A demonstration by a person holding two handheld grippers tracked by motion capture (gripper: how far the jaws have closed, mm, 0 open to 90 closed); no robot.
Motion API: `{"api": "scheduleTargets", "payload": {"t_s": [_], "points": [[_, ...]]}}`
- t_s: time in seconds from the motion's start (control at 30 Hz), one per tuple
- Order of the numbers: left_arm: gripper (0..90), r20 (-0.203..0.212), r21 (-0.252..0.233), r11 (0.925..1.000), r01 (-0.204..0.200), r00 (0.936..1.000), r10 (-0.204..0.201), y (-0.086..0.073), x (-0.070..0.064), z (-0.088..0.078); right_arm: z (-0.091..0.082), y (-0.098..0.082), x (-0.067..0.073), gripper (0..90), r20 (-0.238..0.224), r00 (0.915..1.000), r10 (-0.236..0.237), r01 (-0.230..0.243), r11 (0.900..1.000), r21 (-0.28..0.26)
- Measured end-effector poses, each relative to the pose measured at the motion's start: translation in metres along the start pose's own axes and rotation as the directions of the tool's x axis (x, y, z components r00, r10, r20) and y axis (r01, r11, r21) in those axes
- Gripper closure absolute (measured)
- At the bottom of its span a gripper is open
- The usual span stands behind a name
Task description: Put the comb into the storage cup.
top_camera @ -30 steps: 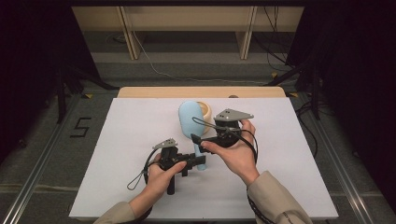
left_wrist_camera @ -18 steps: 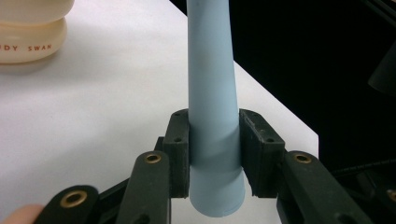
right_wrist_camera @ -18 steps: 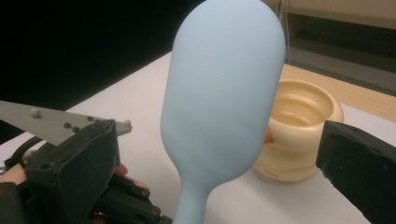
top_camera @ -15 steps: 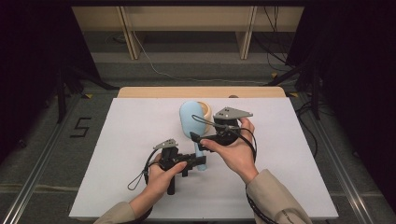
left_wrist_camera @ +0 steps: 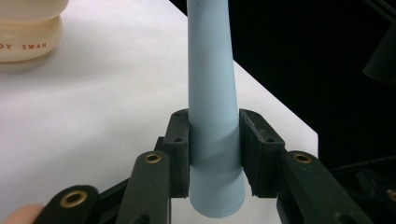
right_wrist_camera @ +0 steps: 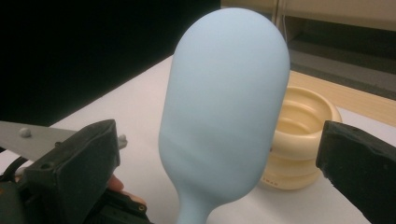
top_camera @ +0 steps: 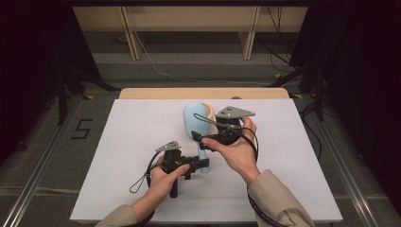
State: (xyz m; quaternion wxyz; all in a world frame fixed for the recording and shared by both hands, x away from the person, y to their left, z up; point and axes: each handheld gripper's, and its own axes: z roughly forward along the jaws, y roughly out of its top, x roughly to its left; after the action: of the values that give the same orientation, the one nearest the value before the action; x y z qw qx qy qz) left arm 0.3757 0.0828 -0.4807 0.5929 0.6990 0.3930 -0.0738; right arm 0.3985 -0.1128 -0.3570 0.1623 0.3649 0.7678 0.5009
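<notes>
On the left, the handle of a pale blue paddle (left_wrist_camera: 212,140) was clamped between the fingers (left_wrist_camera: 180,140) of the left gripper (top_camera: 201,163), its broad head raised above the white surface (top_camera: 118,142). To the right, the right gripper (top_camera: 196,137) was held wide around that head, not yet closed. Behind it a cream cup (right_wrist_camera: 303,135) was left untouched; a grasp of the head apparently remained.

Pale blue paddle (top_camera: 195,124), cream ridged cup (right_wrist_camera: 299,135), white table (top_camera: 127,142).
</notes>
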Motion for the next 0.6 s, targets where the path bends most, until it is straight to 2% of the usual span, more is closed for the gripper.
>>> {"api": "scheduleTargets", "payload": {"t_s": [0.6], "points": [[65.4,0.006,-0.004,1.0,0.003,1.0,-0.003,-0.0001,-0.0001,-0.0001,0.0091,0.0046,-0.0034,0.3,-0.001,0.9998,0.021,-0.021,1.0,-0.005]]}}
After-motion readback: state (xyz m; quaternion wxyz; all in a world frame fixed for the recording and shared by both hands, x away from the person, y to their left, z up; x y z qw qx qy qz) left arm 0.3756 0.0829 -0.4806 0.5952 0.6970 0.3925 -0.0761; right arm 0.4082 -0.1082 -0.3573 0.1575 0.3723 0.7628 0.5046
